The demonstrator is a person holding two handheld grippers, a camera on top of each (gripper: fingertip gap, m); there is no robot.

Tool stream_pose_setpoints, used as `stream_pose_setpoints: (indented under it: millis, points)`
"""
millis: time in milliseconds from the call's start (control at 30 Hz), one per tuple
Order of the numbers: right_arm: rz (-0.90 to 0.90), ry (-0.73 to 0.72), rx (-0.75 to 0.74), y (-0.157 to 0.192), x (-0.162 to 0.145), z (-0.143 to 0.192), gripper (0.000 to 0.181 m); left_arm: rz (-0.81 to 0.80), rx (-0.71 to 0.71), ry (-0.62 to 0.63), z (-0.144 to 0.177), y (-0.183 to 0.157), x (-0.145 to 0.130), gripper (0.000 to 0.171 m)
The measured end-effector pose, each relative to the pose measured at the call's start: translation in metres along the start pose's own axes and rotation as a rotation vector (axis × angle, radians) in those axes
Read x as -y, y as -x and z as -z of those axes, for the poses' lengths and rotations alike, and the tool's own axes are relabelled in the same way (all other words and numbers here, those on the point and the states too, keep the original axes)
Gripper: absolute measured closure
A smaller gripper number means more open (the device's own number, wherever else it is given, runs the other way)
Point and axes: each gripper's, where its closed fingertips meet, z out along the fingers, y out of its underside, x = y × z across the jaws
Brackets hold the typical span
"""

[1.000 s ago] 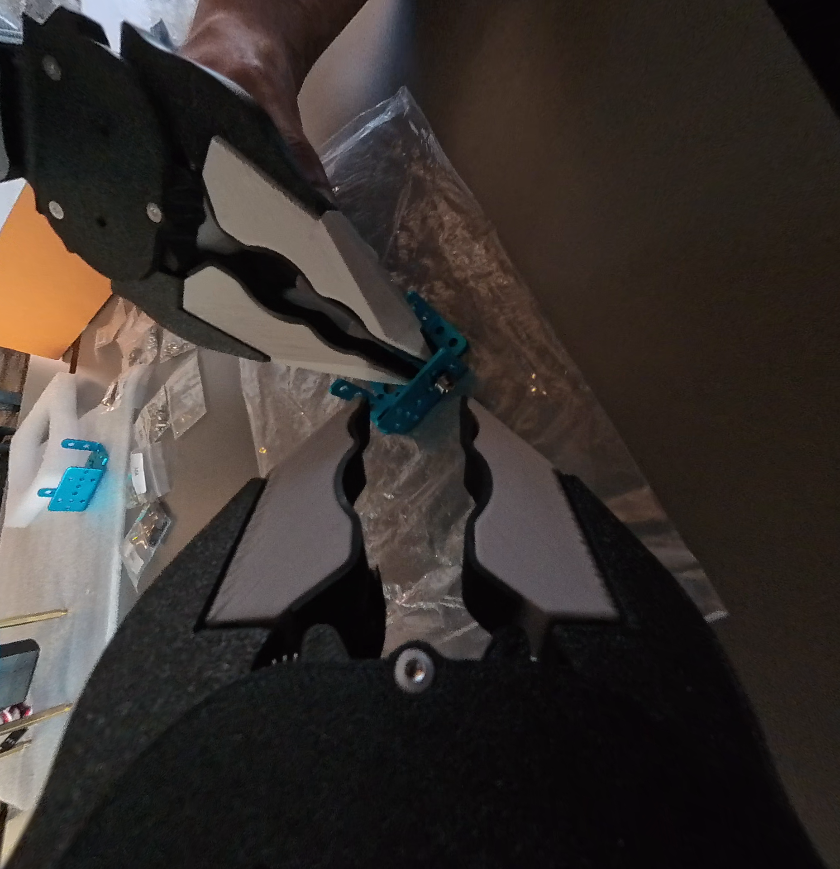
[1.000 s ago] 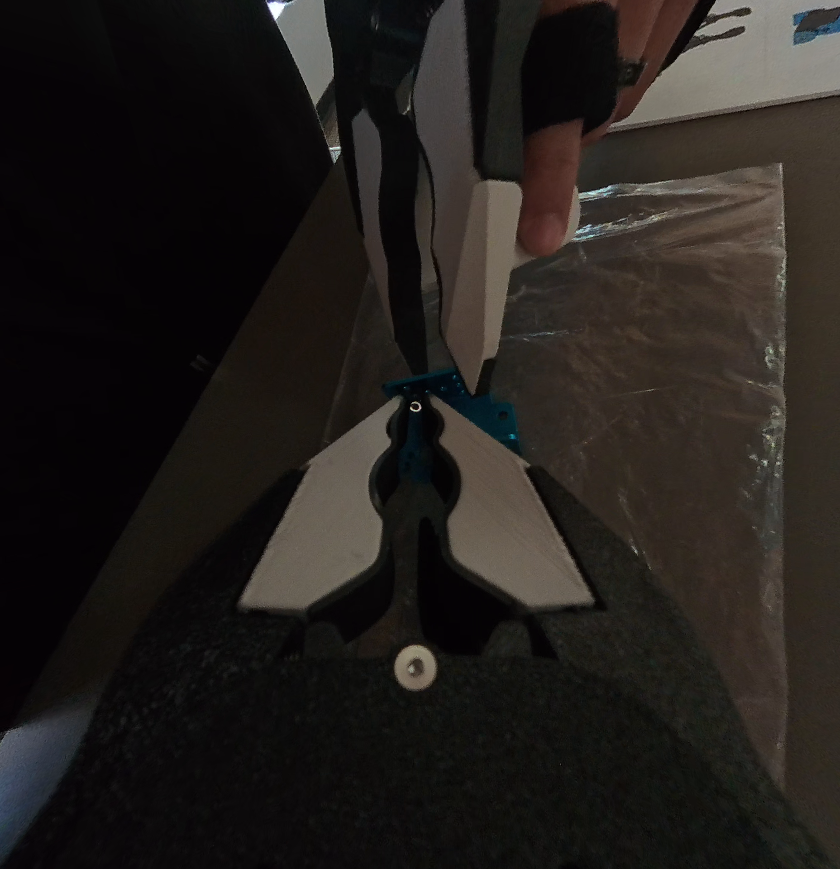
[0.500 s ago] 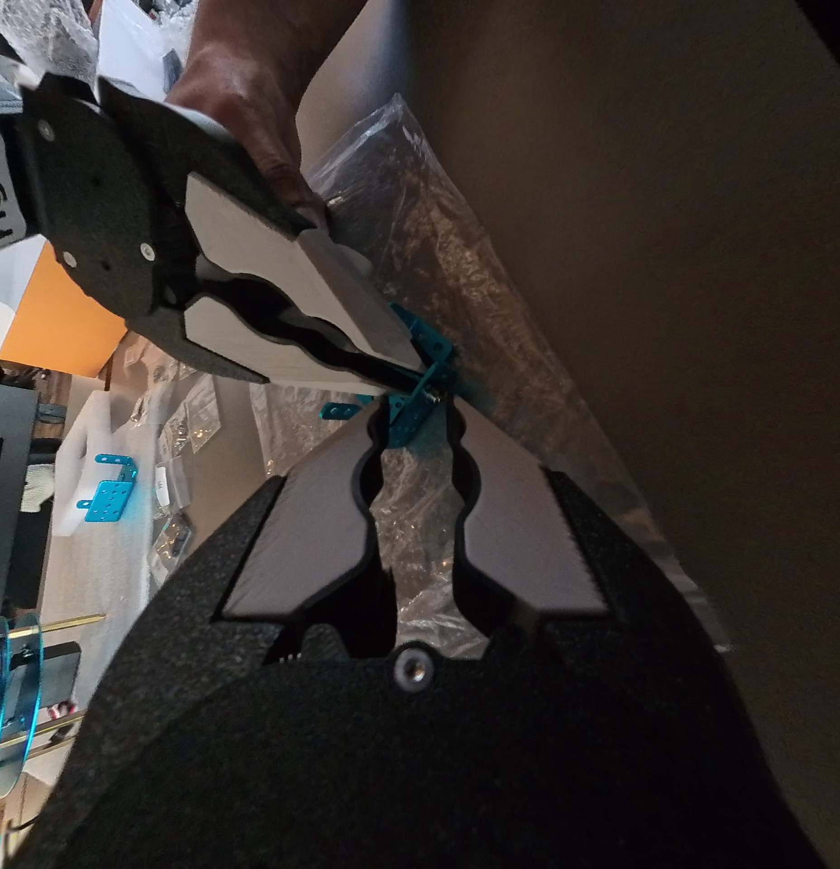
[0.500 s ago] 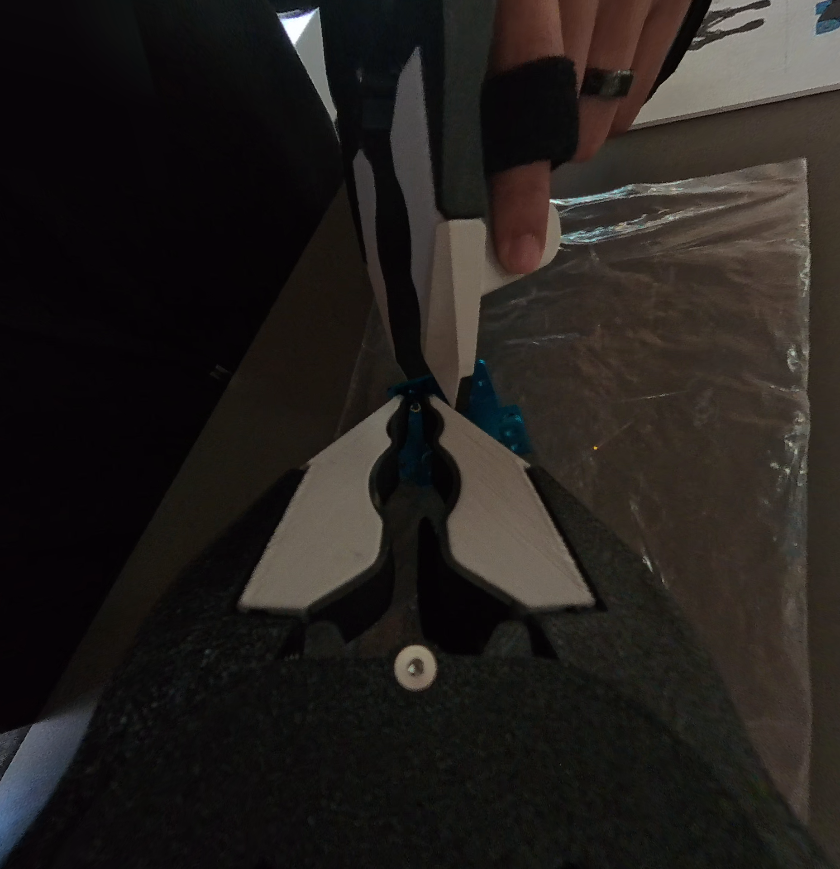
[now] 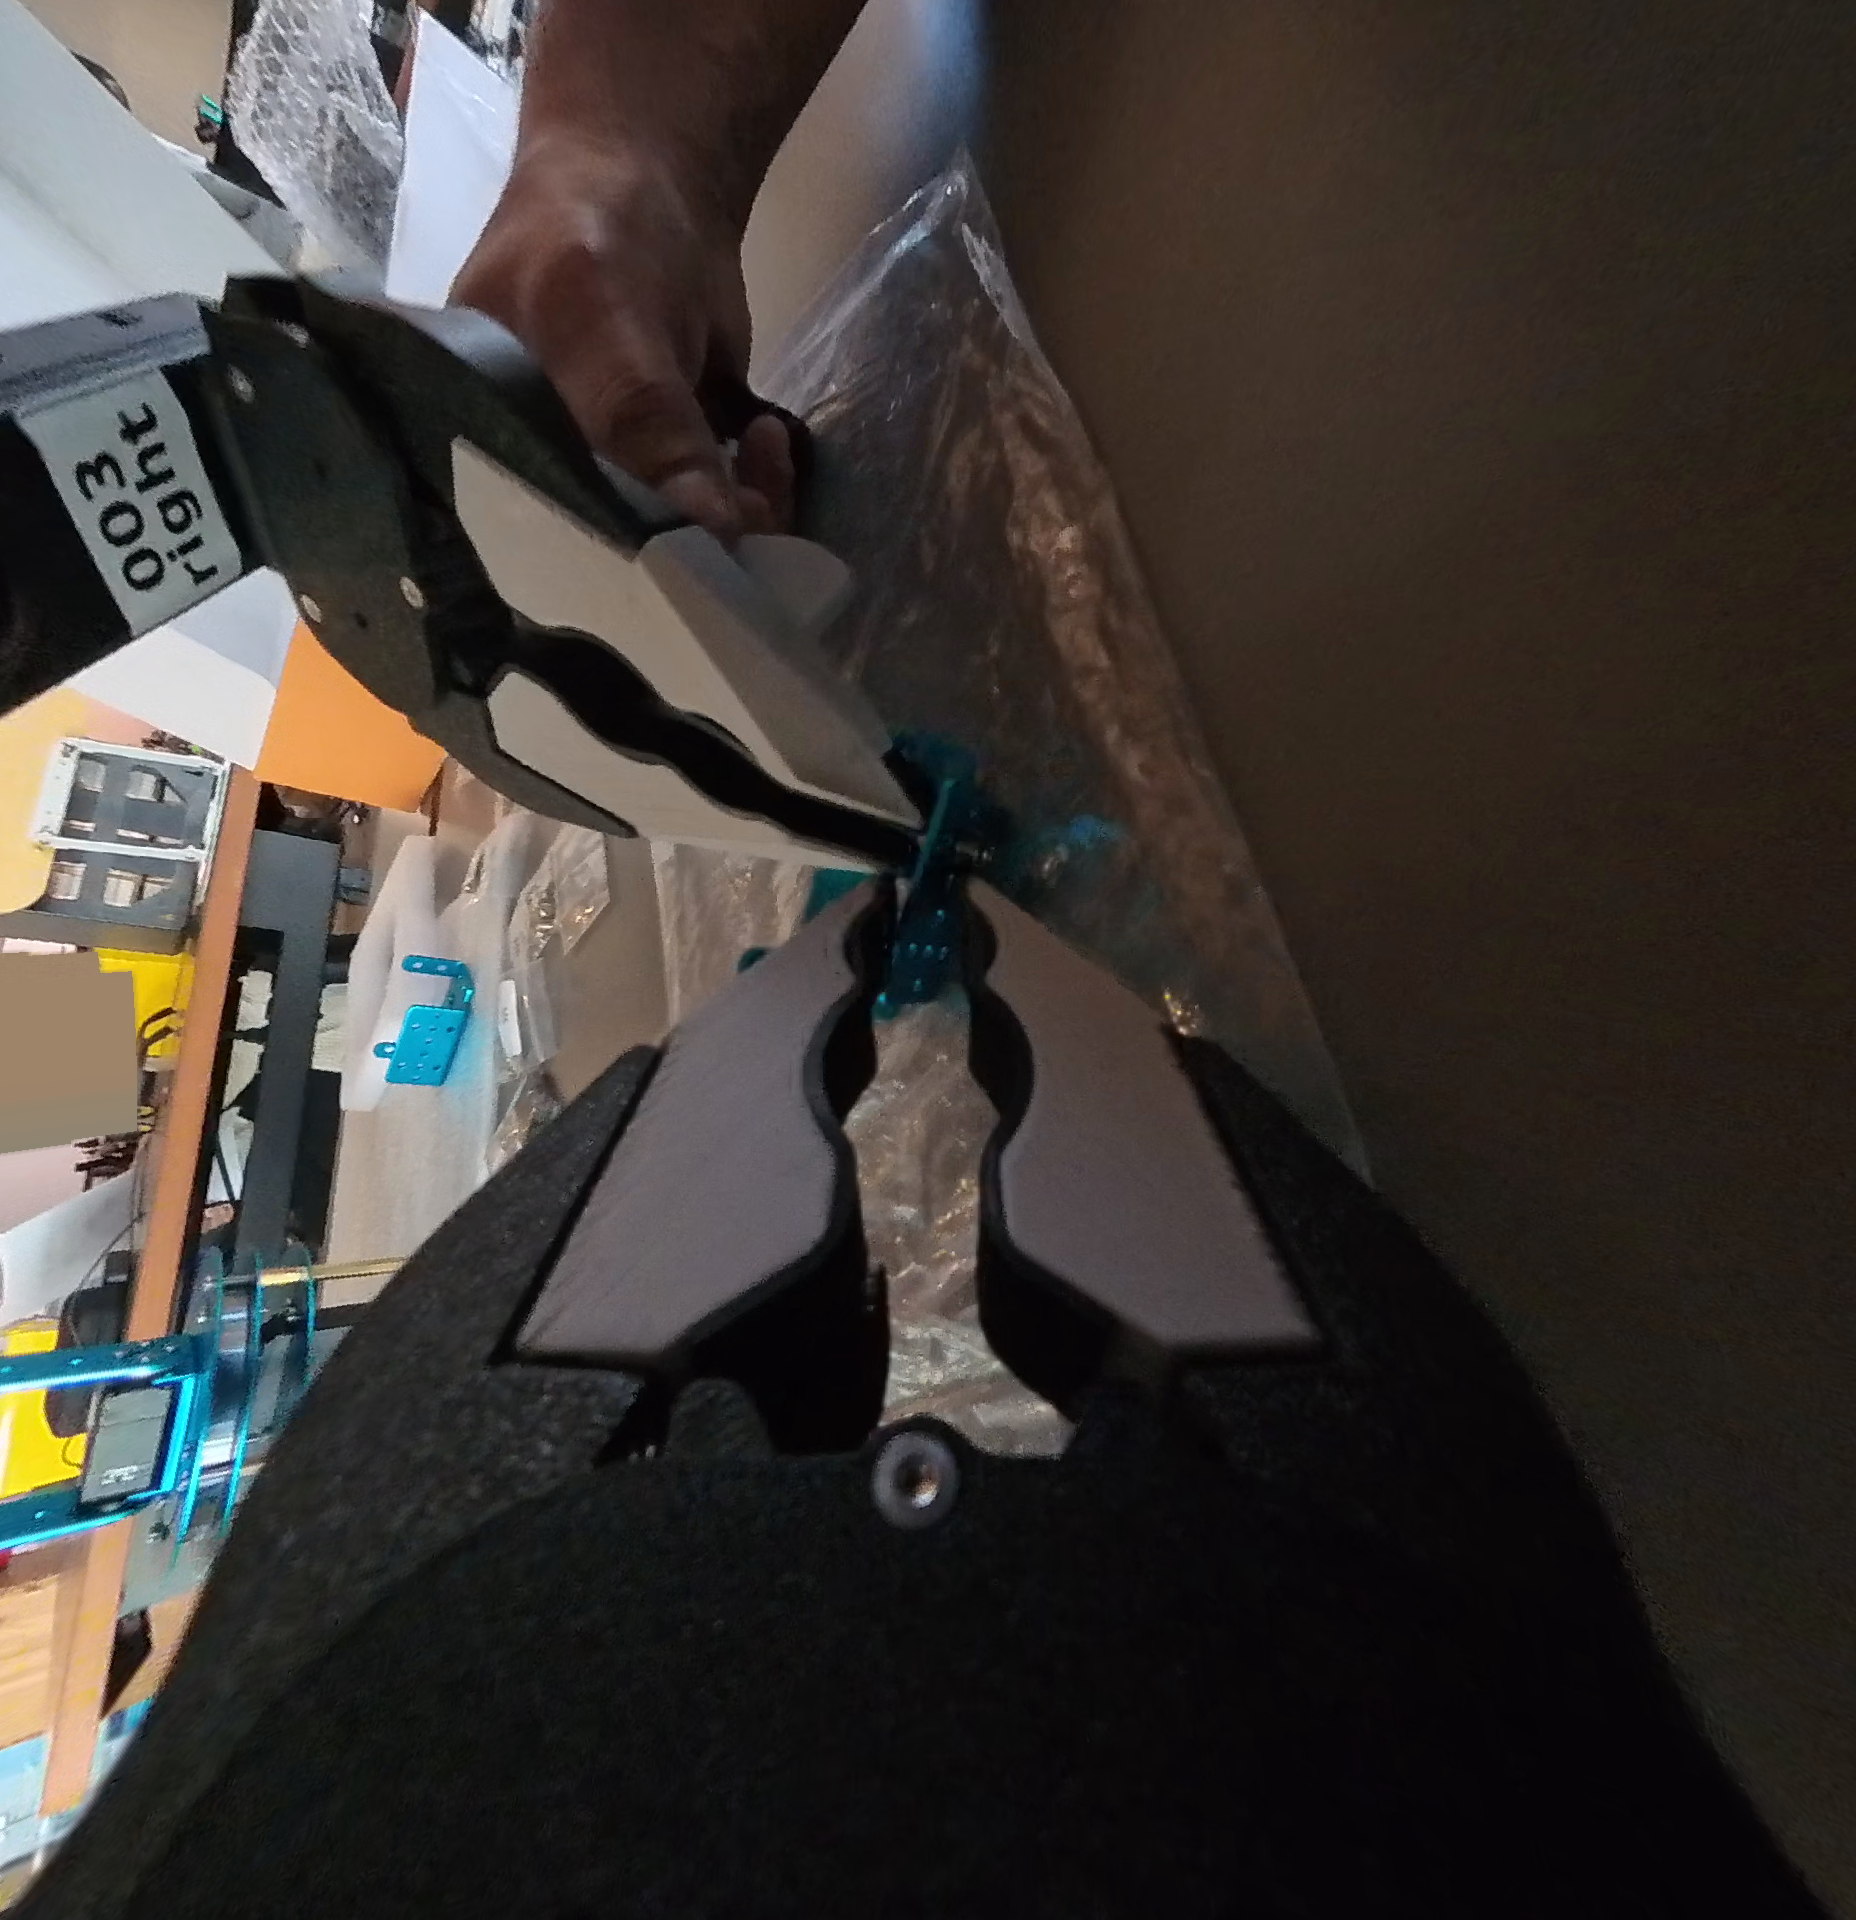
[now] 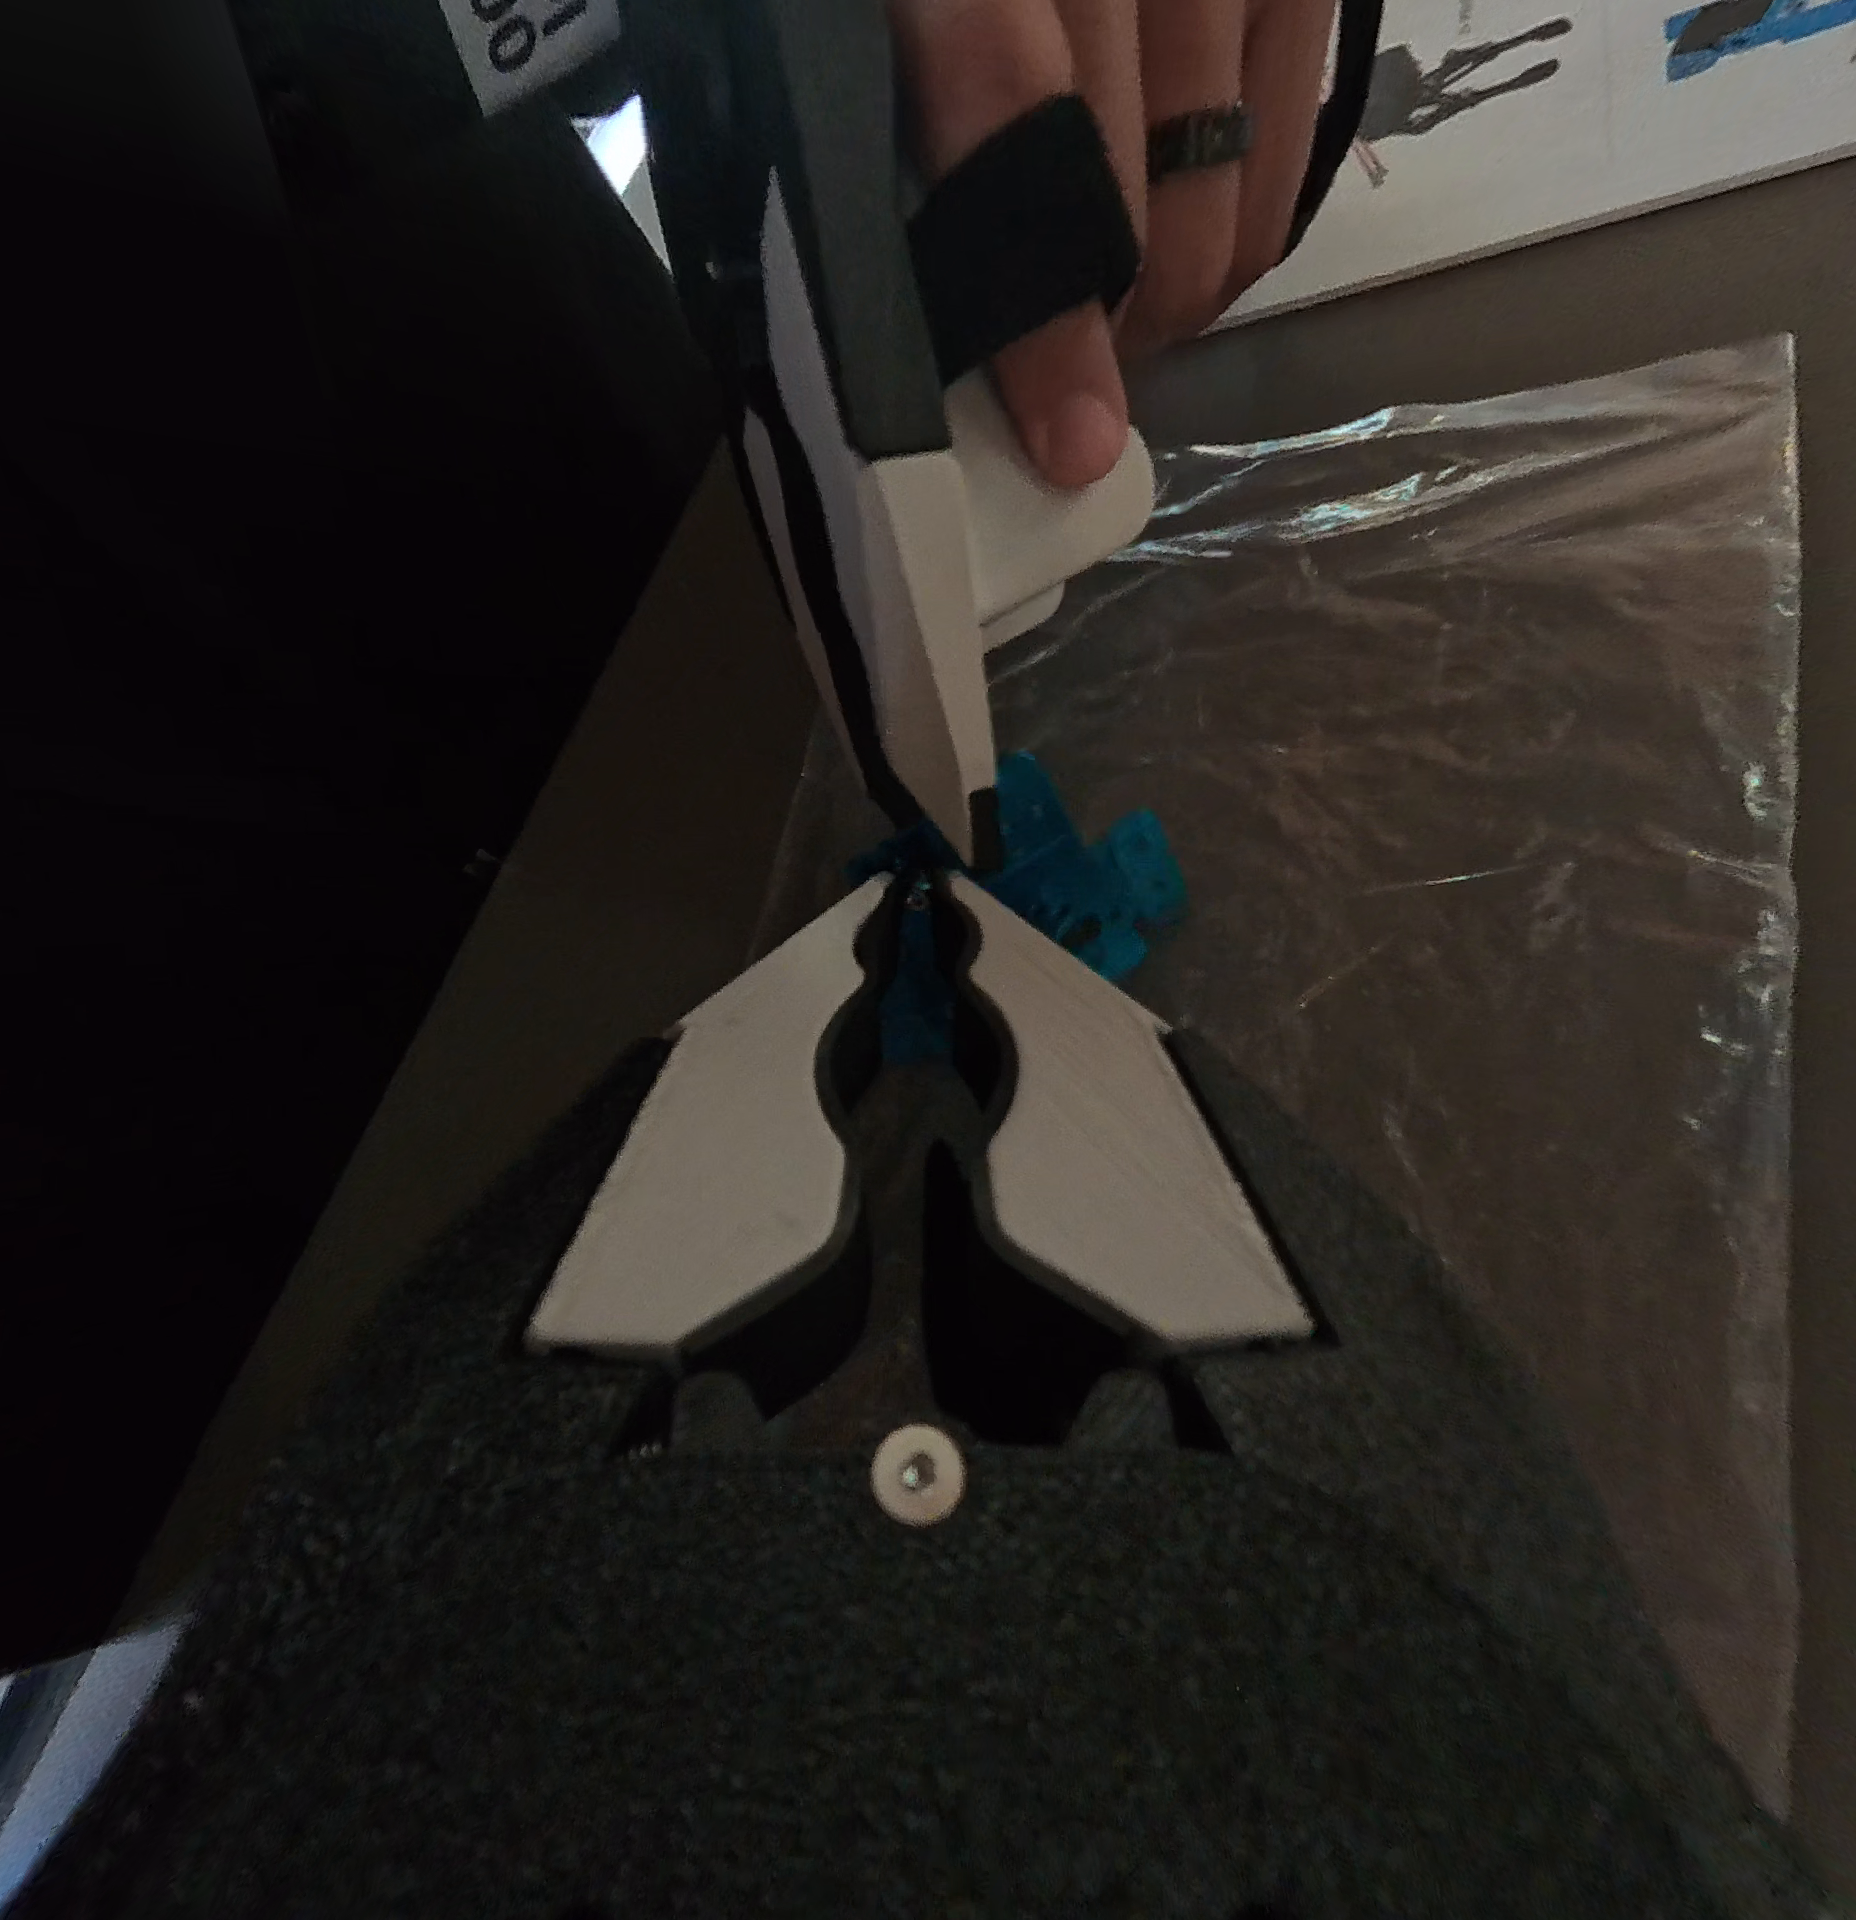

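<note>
A blue perforated metal bracket (image 5: pixel 922 961) is held between both grippers above a clear plastic bag (image 5: pixel 1017 540). My left gripper (image 5: pixel 929 902) is shut on the bracket, which stands edge-on between its white fingers. My right gripper (image 6: pixel 919 888) is shut on the same bracket (image 6: pixel 908 1003) from the other side, with a small screw at its tips. In the left wrist view the right gripper (image 5: pixel 903 831) comes in from the upper left in a person's hand. In the right wrist view the left gripper (image 6: pixel 945 831) comes down from above. More of the blue bracket (image 6: pixel 1132 868) sticks out to the right.
The bag (image 6: pixel 1475 831) lies flat on a brown table (image 5: pixel 1526 727). A second blue bracket (image 5: pixel 430 1029) lies on white foam at the left, among small parts bags. A blue frame with a clear disc (image 5: pixel 176 1434) is at the lower left. A white board (image 6: pixel 1578 114) lies beyond the bag. Left and right tips are no more than a few centimetres apart.
My left gripper's fingers have closed in onto the bracket. The bracket has turned edge-on between them. The right gripper has stayed shut on it and shifted slightly.
</note>
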Motion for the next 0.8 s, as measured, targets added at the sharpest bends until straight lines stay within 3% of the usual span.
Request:
stream_pose_setpoints:
  millis: [467,800]
  points:
    - [-0.088,-0.031,0.041,0.002,0.003,0.004,0.178,-0.017,0.007,-0.005,0.0,0.004,0.001,0.164]
    - [-0.105,-0.135,-0.009,0.008,0.014,0.041,0.177,0.19,-0.173,-0.012,0.0,0.002,0.009,0.17]
